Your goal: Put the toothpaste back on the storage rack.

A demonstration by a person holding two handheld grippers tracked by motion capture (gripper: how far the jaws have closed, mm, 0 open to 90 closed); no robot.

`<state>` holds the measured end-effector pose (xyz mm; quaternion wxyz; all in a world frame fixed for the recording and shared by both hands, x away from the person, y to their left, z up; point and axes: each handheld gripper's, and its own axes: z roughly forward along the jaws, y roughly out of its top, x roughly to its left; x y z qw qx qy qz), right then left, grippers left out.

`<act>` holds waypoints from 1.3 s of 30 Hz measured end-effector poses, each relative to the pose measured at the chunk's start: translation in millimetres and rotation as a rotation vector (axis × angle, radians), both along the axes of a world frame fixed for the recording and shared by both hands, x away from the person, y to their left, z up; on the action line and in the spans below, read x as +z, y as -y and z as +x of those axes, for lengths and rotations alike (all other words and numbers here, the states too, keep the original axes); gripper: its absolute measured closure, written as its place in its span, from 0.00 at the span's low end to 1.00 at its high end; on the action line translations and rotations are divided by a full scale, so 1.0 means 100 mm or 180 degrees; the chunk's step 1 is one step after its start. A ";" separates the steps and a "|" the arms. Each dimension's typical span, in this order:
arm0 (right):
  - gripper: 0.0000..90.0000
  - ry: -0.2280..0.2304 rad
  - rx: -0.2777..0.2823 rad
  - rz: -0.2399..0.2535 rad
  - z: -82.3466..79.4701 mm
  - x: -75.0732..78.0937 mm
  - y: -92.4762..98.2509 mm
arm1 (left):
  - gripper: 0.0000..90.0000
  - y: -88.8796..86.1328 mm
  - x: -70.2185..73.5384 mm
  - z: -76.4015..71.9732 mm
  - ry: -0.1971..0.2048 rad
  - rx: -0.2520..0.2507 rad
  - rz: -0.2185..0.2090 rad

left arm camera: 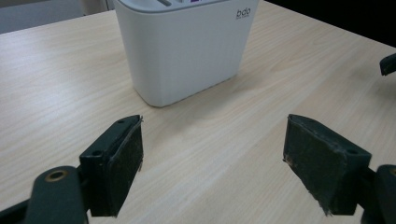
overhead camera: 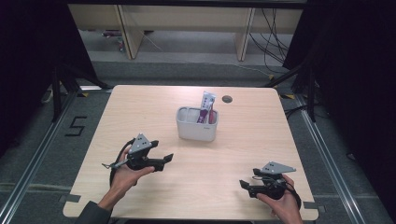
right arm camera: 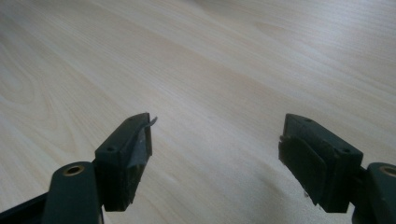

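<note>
A pale wood-grain desk (overhead camera: 154, 107) with rounded corners fills the middle of the high view, standing on a grey floor (overhead camera: 37, 154) crossed by metal rails; a black "5" (overhead camera: 75, 126) is marked on the floor at the left. Beyond the far edge, at the top of the frame, light wooden furniture legs (overhead camera: 126, 32) and loose black cables (overhead camera: 273, 42) sit between dark curtained areas at the upper left and upper right. A small round grommet hole (overhead camera: 227, 99) lies near the desk's far edge.

The desk surface is mostly bare, with wide open stretches to the left, right and front of the one thing standing on it: a white holder (overhead camera: 196, 124) just above the centre of the frame. It is a smooth, rounded-cornered plastic box with a matte wall and a small printed logo; a purple-and-white tube (overhead camera: 207, 106) stands upright in its right-hand compartment.

The left gripper (overhead camera: 164, 161), lower left of centre, points toward the holder and stays apart from it; in the left gripper view its jaws stand wide apart with nothing between them, the holder (left arm camera: 182, 51) just ahead. The pads are black, coarse and frayed at the edges. The right gripper (overhead camera: 243, 185), at the lower right near the desk's front edge, also has its jaws wide apart over bare wood.
</note>
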<state>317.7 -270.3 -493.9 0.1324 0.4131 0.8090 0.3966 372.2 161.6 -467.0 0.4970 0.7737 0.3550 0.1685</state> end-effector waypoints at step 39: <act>0.29 -0.0004 0.0017 -0.0055 0.02 0.00 -0.06 | 0.21 -0.27 -0.28 -0.62 -0.0057 -0.0069 0.0243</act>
